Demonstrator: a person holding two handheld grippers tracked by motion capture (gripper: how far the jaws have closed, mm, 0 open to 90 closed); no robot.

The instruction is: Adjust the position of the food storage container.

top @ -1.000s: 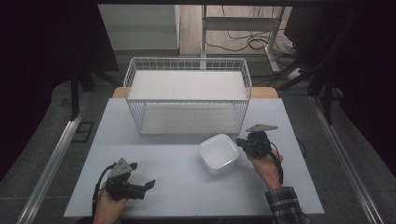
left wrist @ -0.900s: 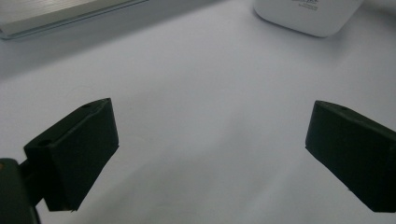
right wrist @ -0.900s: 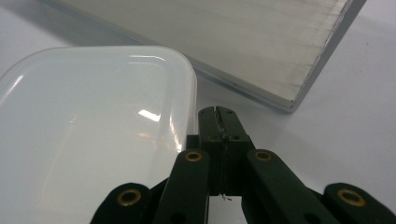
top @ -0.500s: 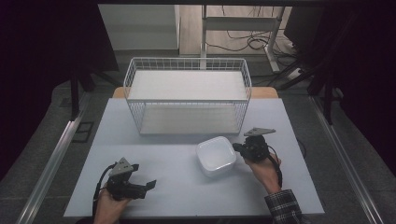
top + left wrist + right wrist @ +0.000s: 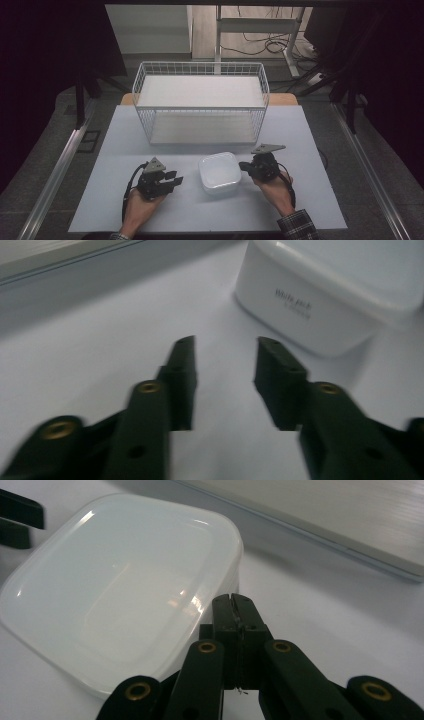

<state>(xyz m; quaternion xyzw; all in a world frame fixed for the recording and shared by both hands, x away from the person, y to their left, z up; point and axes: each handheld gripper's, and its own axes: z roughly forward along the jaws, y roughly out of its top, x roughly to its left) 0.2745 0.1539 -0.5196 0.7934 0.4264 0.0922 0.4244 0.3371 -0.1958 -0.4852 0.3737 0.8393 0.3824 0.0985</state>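
A white square lidded container (image 5: 219, 172) sits on the pale table (image 5: 120, 145), between my two grippers. My right gripper (image 5: 245, 166) is shut, its tips against the container's right edge. In the right gripper view the closed jaws (image 5: 233, 601) meet the container's rim (image 5: 115, 585), with nothing between them. My left gripper (image 5: 175, 180) is open, a short way left of the container and pointing at it. In the left gripper view the spread jaws (image 5: 225, 360) stand apart from the container's printed side (image 5: 320, 305).
A white wire basket (image 5: 200, 102) stands at the back of the table, just beyond the container. The other gripper's black jaws (image 5: 20, 515) show at the far left of the right gripper view. Metal rails run along both sides of the table.
The container has slid left and slightly nearer, with the shut right gripper following against it. The left gripper has moved right and forward toward the container.
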